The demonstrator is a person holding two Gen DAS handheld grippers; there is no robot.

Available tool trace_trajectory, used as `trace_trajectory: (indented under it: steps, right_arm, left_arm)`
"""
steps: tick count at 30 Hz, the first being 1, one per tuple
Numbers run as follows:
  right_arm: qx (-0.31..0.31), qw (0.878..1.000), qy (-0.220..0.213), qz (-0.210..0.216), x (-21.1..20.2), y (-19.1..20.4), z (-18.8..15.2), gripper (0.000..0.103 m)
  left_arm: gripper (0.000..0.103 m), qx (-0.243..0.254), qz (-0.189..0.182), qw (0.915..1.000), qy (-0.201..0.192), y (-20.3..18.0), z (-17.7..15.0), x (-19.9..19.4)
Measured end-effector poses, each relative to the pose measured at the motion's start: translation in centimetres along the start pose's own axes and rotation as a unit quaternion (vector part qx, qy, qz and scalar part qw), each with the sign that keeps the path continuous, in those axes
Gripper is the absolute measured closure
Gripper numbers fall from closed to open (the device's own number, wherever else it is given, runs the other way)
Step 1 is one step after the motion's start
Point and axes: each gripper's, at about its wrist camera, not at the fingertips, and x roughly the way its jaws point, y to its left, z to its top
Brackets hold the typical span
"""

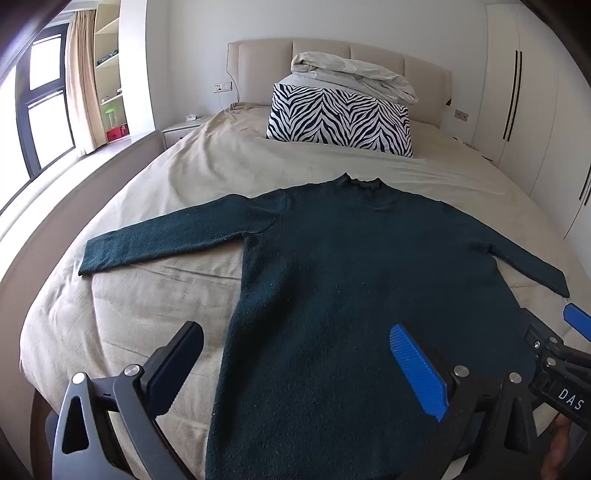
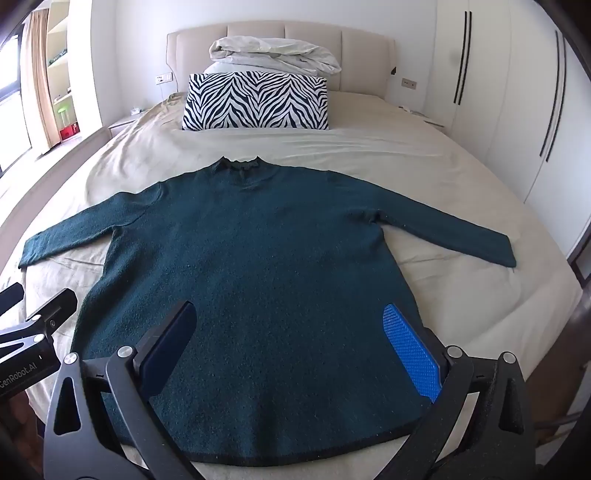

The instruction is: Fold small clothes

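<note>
Sweater on bed, laid flat

Sweater (image 2: 251, 266) spread on the bed (image 2: 388, 147), collar toward 12 o'clock, hem at 6, sleeves out to 9 and 3. Pillow (image 2: 255, 101) behind it at 12, bedding bundle (image 2: 273, 55) on top, headboard (image 2: 280, 33) beyond. Wardrobe (image 2: 498, 92) at 2; shelves (image 2: 61, 55) at 10.

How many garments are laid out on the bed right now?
1: a dark green sweater, spread flat on the bed with sleeves out, collar toward the zebra pillow.
</note>
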Motion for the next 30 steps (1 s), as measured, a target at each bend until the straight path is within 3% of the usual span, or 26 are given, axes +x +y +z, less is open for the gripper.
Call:
trace_trajectory:
  steps: [1,30]
  right_arm:
    - [0.000,1.000,0.000,0.000,0.0,0.0,0.0,0.000]
    - [-0.007,1.000,0.007,0.001,0.2,0.5,-0.9,0.000]
  left_arm:
    - [0.000,-0.006,-0.009,0.9997,0.020,0.4,0.2,0.5]
    - [0.000,-0.005,-0.004,0.9997,0.024,0.1,-0.3,1.2]
